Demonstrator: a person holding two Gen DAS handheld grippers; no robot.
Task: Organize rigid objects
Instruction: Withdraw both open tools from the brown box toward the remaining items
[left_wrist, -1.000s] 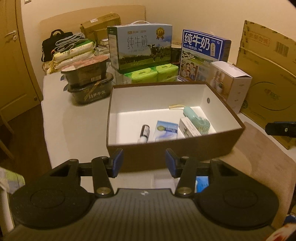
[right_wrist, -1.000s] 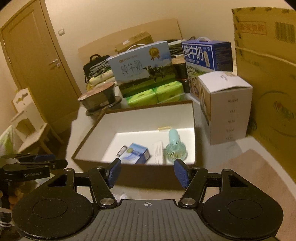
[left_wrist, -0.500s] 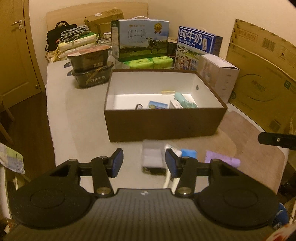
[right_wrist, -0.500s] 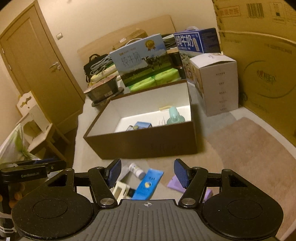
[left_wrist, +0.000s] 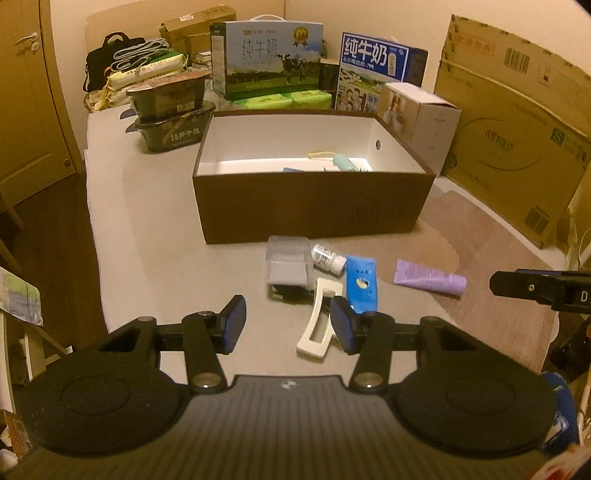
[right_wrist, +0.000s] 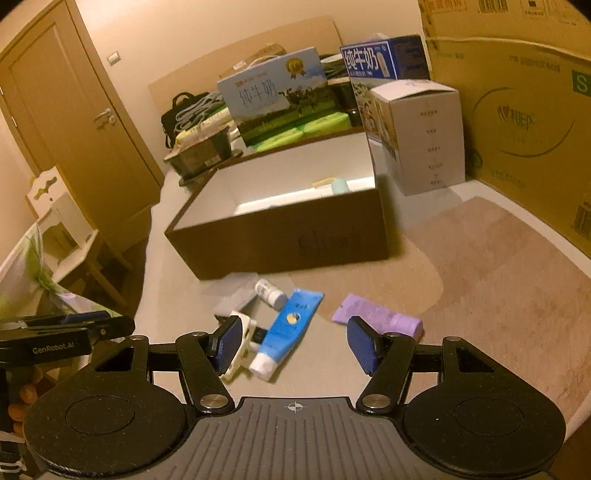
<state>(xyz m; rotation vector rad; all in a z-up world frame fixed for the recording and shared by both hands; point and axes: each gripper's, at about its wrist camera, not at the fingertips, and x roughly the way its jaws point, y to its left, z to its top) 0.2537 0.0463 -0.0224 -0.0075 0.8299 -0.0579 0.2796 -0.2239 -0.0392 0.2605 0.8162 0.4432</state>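
Observation:
A brown open box (left_wrist: 314, 206) (right_wrist: 288, 236) with a white inside stands mid-table and holds a mint hand fan (left_wrist: 341, 162) and small packs. In front of it lie a clear plastic case (left_wrist: 288, 258), a small white bottle (left_wrist: 327, 257), a blue tube (left_wrist: 361, 282) (right_wrist: 286, 325), a white clip-like piece (left_wrist: 317, 325) and a purple tube (left_wrist: 428, 282) (right_wrist: 376, 317). My left gripper (left_wrist: 286, 323) is open and empty, above the table just short of these items. My right gripper (right_wrist: 293, 345) is open and empty, above the blue tube's cap end.
Milk cartons (left_wrist: 266, 59), green packs, stacked black food tubs (left_wrist: 170, 114) and a white carton (right_wrist: 421, 136) crowd behind and beside the box. Large cardboard (left_wrist: 517, 125) leans at the right. A door (right_wrist: 74, 122) and a small white chair (right_wrist: 62, 221) stand left of the table.
Both grippers have pulled back from over the box toward the table's near edge. The loose items in front of the box have come into view. Both grippers stay open.

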